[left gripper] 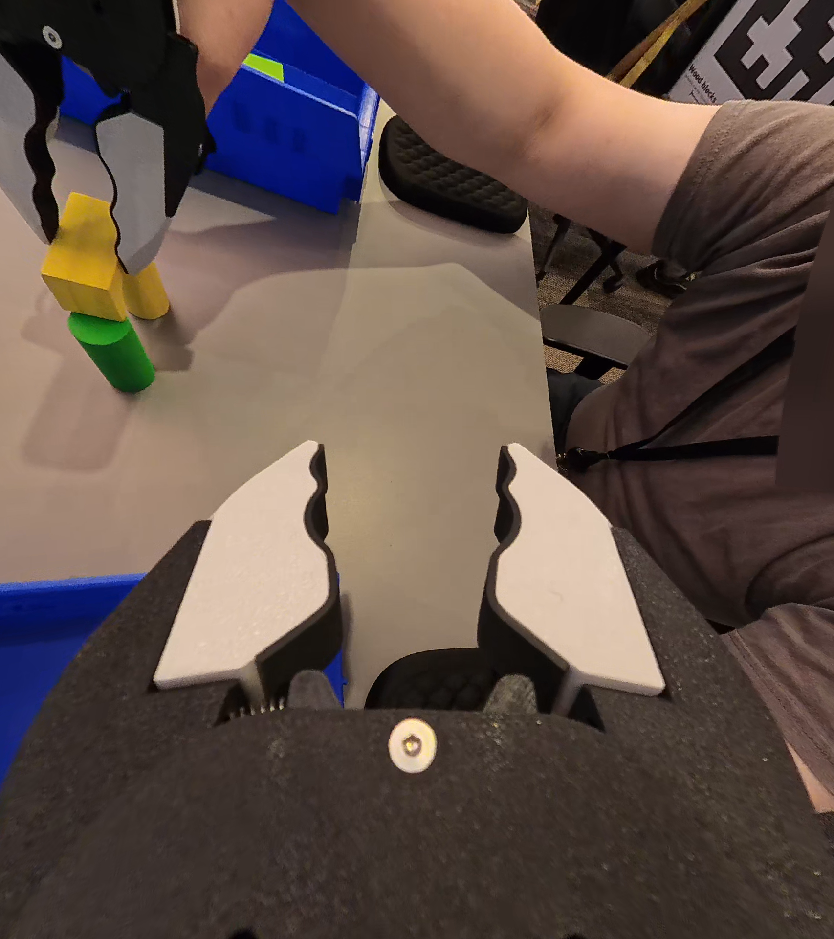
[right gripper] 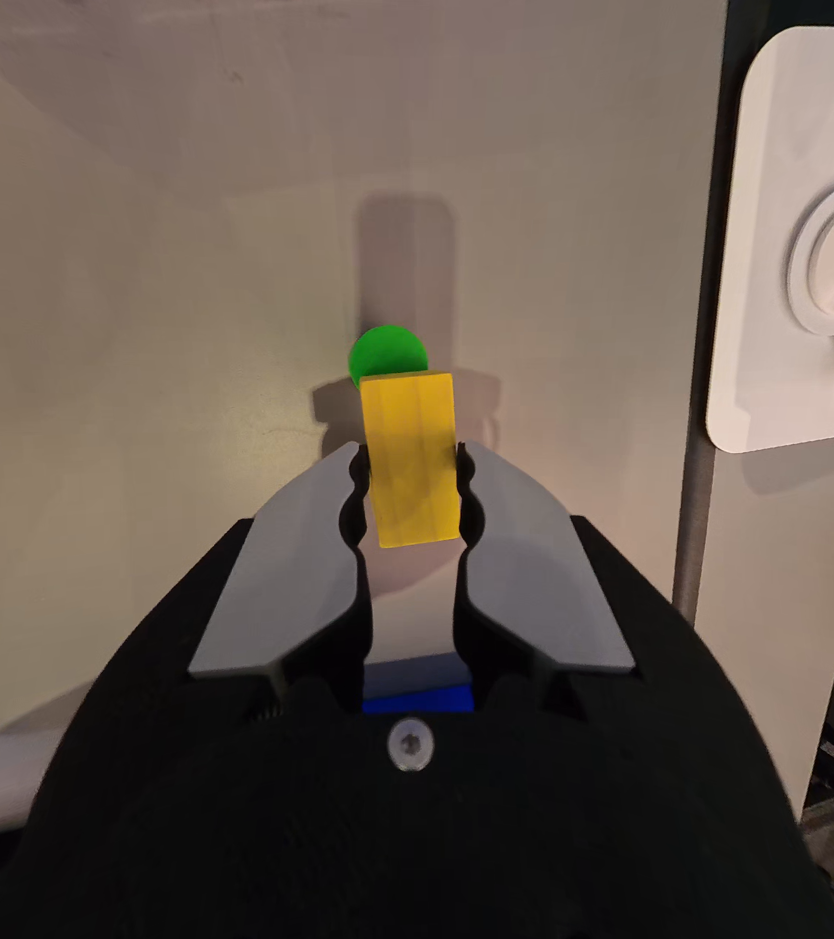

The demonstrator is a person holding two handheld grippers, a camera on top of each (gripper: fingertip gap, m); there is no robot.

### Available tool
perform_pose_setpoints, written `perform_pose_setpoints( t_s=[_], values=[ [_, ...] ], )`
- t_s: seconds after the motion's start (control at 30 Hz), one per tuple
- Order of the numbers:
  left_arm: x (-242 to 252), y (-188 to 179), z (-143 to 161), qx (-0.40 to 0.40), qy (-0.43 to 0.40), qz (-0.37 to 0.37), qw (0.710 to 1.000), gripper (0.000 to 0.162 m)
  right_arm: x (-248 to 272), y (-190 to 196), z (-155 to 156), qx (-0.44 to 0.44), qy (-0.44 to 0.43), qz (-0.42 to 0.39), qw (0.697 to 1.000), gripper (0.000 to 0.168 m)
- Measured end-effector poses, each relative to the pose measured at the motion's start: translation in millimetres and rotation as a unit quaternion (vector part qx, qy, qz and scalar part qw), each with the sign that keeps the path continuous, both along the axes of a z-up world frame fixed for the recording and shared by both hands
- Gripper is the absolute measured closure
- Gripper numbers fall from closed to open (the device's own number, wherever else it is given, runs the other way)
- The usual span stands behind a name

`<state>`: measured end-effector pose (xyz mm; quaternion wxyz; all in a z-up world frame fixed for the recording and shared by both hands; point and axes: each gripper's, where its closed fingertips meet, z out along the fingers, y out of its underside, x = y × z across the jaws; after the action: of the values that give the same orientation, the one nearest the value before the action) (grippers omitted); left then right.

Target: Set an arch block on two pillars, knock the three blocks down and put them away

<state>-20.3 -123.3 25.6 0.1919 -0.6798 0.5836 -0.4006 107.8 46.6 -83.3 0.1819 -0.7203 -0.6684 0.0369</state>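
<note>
- Right tongs (right gripper: 412, 447) are clamped on the yellow arch block (right gripper: 412, 460), which sits across the green pillar (left gripper: 113, 350) and yellow pillar (left gripper: 147, 294) on the desk (left gripper: 430, 386).
- Letting go crookedly could topple the pillars.
- Left tongs (left gripper: 412, 449) hang apart and empty, well clear.

- The left wrist view sits low behind the left gripper (left gripper: 412, 449), looking across the grey table (left gripper: 262, 416) toward its far edge, well back from the blocks.
- The right wrist view looks steeply down past the right gripper (right gripper: 412, 447), close above the yellow arch block (right gripper: 412, 457).
- Both views share that arch block (left gripper: 82, 254), the green pillar (left gripper: 113, 350) (right gripper: 387, 350) and the surrounding tabletop (right gripper: 151, 305).
- The left view also takes in the right gripper (left gripper: 85, 249) from the side.
</note>
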Motion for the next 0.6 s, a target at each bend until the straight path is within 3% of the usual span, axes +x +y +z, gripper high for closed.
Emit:
perform_pose_setpoints(
  t_s=[0.2, 0.3, 0.47, 0.6],
  values=[
    [-1.3, -1.0, 0.7, 0.007, 0.002, 0.000, 1.000, 0.095, 1.3, 0.4, 2.5, 0.006, 0.005, -0.005, 1.000, 0.114],
    [-5.5, 2.2, 10.6, 0.020, -0.018, 0.013, 1.000, 0.095, 1.5, -1.7, 18.5, 0.026, 0.036, -0.006, 0.999, 0.113],
    [-19.0, 17.4, 53.8, 0.083, -0.113, 0.066, 0.988, 0.099, 9.5, -16.4, 79.1, 0.096, 0.163, -0.017, 0.982, 0.113],
    [-32.9, 22.4, 102.8, 0.158, -0.223, 0.117, 0.955, 0.100, 33.8, -36.6, 149.5, 0.168, 0.317, -0.039, 0.933, 0.113]
  ],
)
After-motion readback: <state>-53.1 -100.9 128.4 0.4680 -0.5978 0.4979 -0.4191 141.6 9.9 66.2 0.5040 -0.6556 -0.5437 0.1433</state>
